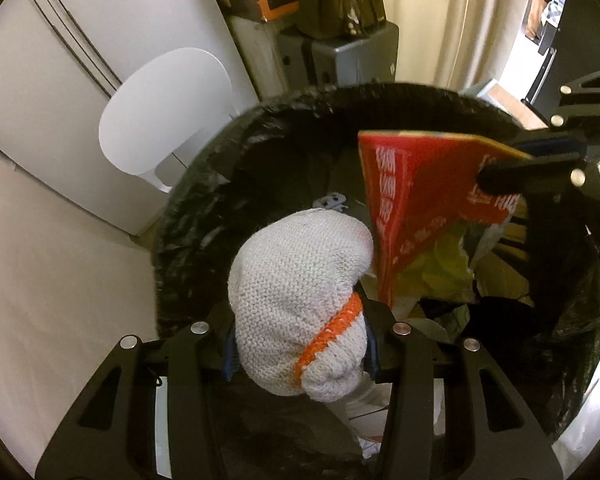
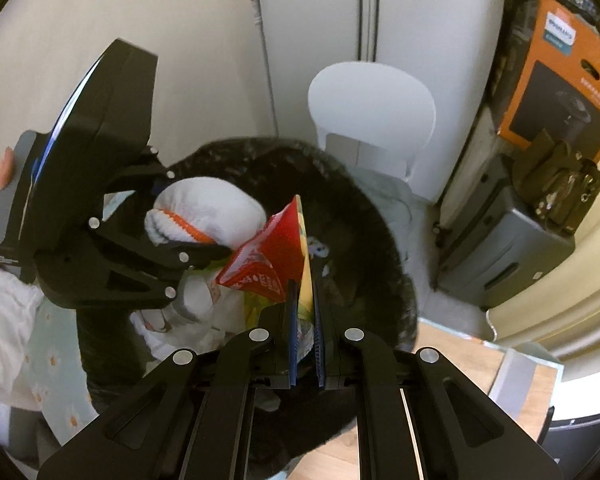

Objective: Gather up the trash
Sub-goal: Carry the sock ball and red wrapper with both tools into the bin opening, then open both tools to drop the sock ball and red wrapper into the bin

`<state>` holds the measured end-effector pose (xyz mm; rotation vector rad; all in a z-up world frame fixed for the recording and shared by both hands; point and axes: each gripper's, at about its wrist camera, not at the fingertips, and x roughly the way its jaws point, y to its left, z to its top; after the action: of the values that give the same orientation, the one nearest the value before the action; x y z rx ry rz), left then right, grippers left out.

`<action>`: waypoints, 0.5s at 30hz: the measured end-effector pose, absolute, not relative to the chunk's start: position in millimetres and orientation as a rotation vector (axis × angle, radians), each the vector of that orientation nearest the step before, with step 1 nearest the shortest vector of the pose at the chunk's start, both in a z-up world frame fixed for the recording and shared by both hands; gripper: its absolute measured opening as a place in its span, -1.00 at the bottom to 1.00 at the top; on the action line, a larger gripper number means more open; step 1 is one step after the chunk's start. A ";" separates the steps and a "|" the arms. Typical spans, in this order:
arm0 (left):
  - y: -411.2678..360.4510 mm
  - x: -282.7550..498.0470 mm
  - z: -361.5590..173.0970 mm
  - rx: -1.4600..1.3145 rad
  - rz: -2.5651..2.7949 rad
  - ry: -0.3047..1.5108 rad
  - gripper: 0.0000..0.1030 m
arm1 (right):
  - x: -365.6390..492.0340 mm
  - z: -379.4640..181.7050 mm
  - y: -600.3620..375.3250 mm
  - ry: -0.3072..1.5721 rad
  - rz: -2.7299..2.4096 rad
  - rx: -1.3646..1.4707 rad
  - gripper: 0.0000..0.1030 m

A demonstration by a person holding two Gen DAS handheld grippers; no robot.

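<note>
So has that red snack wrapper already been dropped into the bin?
No, the right gripper is clamped on the red wrapper above the black-lined bin.

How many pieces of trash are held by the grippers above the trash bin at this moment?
2. A white knitted glove with an orange stripe sits in the left gripper; a red snack wrapper is pinched in the right gripper. Both hang over the black-lined trash bin.
</note>
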<state>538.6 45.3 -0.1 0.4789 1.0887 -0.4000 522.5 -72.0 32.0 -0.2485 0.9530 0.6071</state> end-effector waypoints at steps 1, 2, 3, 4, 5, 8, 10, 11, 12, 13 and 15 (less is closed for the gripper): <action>44.4 537.6 -2.7 0.487 -0.397 1.101 -0.09 | 522.6 28.4 -71.5 0.967 0.613 -0.246 -0.86; 43.3 536.0 -4.6 0.495 -0.396 1.109 -0.09 | 522.8 26.8 -71.0 0.974 0.617 -0.246 -0.86; 42.5 535.2 -7.4 0.503 -0.396 1.120 -0.09 | 522.5 24.5 -70.4 0.981 0.623 -0.248 -0.86; 42.2 535.4 -8.7 0.506 -0.397 1.129 -0.09 | 522.5 22.3 -69.8 0.989 0.629 -0.253 -0.86; 41.8 534.9 -11.4 0.514 -0.396 1.141 -0.09 | 522.2 20.1 -69.1 0.992 0.635 -0.257 -0.83; 40.4 537.0 -16.1 0.526 -0.392 1.163 -0.06 | 522.4 13.0 -66.8 1.005 0.648 -0.283 -0.82; 38.8 533.8 -16.4 0.539 -0.390 1.161 0.04 | 522.0 9.9 -67.5 1.011 0.659 -0.288 -0.81; 38.4 532.8 -16.5 0.540 -0.386 1.164 0.10 | 521.8 9.6 -67.4 1.011 0.661 -0.291 -0.80; 38.8 530.9 -15.8 0.539 -0.376 1.168 0.12 | 520.4 9.8 -68.0 1.006 0.661 -0.301 -0.80; 38.7 530.1 -14.7 0.537 -0.369 1.165 0.17 | 518.0 11.1 -69.5 0.999 0.662 -0.309 -0.80; 41.9 524.8 -7.5 0.502 -0.355 1.162 0.27 | 512.6 15.5 -73.1 0.985 0.669 -0.308 -0.62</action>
<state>524.8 41.9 -7.5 0.5023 1.1620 -0.3553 512.6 -73.1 15.5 -0.3081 0.9848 0.6695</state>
